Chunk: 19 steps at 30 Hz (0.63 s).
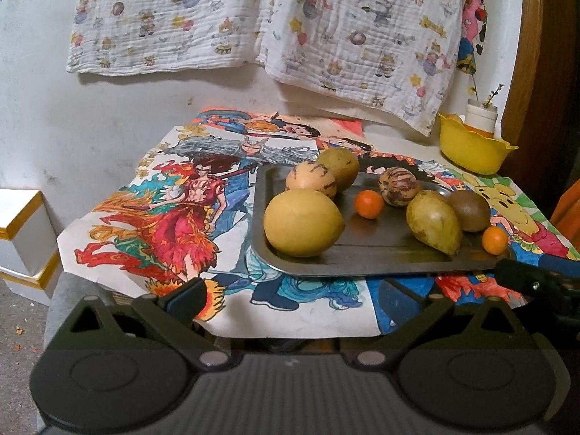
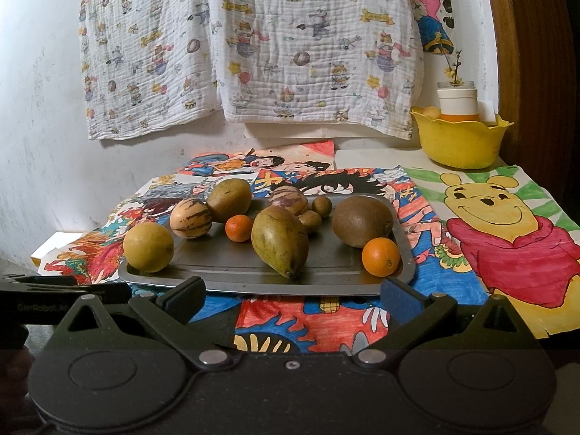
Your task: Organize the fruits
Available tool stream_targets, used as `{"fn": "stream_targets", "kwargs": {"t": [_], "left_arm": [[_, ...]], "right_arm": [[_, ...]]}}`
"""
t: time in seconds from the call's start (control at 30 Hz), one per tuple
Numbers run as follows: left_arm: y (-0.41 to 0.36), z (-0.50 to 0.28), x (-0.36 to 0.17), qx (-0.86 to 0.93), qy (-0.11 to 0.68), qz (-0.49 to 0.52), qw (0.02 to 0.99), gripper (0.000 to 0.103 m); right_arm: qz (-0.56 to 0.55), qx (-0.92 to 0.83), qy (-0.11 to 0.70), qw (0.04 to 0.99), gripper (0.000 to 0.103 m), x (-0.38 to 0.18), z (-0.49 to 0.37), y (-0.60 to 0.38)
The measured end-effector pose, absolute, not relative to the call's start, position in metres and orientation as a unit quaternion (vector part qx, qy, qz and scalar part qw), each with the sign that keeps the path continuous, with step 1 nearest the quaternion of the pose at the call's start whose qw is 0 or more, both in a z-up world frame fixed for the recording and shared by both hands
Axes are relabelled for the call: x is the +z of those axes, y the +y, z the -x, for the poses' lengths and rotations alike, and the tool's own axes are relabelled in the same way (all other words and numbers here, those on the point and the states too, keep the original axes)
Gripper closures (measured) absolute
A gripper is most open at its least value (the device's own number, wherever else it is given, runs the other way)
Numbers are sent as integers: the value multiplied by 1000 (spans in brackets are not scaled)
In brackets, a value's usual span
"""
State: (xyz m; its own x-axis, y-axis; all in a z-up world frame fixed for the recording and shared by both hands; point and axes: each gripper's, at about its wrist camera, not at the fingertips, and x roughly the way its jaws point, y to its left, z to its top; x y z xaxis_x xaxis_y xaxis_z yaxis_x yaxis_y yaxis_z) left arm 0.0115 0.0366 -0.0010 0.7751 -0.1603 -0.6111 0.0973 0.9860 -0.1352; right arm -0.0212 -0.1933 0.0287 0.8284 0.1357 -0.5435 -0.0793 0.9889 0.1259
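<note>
A: Right wrist view: where is the fruit?
B: On a tray (image 2: 217, 282) just beyond the right gripper (image 2: 291, 295), whose jaws stand wide apart, empty.
A: And the left gripper (image 1: 290, 299)?
B: Also spread, holding nothing; the tray (image 1: 261, 217) lies ahead. A lemon (image 1: 302, 222), pear (image 1: 433, 222), kiwi (image 1: 470, 210) and oranges (image 1: 369, 203) sit apart.

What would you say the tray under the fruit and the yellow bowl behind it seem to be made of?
The tray looks like metal, probably steel, with a dull brushed grey finish: it shows soft reflections and a thin rolled rim. The yellow bowl looks like moulded plastic, matte and evenly coloured, with a scalloped rim; the pictures cannot confirm either.
</note>
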Motion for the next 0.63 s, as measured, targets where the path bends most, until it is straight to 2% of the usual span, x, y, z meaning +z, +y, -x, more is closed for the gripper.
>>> {"fn": "stream_targets", "kwargs": {"t": [0.63], "left_arm": [[38, -13, -1, -66, 330, 47, 941, 0]], "right_arm": [[-50, 56, 287, 955, 1, 29, 21, -192]]}}
